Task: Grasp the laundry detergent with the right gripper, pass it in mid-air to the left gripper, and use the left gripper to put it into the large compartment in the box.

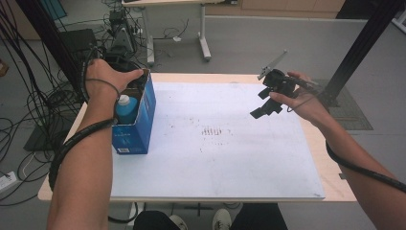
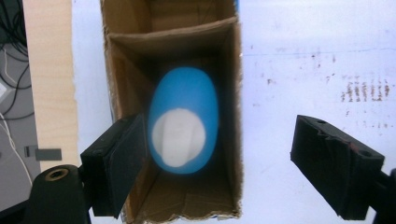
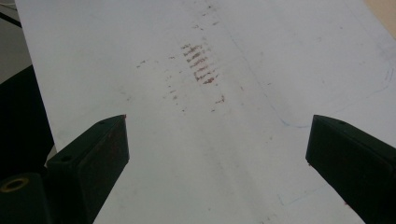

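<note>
Both fingers sets gape: left gripper (image 2: pixel 217 163) above rounded blue bottle (image 2: pixel 183 120) in cardboard box (image 2: pixel 236 116).

Blue bottle (image 2: pixel 183 120) blurred, perhaps upright; box (image 2: pixel 231 93) cut off at top

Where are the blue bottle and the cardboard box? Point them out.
blue bottle (image 2: pixel 183 112): left gripper view, on its blue shoulder above the white cap.
cardboard box (image 1: pixel 146 112): high view, on its blue outer side wall.
</note>
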{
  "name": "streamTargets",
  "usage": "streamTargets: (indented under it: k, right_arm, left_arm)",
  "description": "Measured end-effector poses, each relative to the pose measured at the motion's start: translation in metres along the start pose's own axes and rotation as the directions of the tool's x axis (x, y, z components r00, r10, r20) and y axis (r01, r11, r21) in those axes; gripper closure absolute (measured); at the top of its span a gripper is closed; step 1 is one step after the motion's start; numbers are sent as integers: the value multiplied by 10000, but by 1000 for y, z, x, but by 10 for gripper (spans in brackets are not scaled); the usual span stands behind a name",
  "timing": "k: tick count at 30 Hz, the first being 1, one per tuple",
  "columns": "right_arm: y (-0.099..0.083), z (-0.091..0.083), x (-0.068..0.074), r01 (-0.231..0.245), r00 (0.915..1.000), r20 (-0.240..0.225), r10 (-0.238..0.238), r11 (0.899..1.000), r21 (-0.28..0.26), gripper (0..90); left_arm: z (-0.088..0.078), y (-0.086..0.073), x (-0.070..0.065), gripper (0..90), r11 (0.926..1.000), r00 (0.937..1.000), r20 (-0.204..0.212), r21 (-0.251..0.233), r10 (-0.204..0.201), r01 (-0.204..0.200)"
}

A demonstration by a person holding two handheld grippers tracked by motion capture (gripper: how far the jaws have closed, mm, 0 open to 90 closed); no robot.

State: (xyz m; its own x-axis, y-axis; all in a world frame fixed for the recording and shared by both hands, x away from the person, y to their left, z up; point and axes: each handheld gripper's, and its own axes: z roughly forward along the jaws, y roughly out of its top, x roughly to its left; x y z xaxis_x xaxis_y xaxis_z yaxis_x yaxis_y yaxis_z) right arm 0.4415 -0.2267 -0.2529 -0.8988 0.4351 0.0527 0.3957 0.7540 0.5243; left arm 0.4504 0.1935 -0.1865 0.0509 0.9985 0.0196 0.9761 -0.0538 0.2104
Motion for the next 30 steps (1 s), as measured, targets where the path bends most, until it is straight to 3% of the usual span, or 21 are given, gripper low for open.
streamTargets:
  k: [9,30]
  right_arm:
    - [0,-2,-4,-202,9997,123,202,9998,21,55]
    - [-8,-5,-23,-847,9953,492,831,9959,319,54]
  left_arm:
    - [-13,10,-21,162,9984,9988,123,-289,483,-479]
    - [-11,26,-68,133,9904,9900,458,-407,1337,-1318]
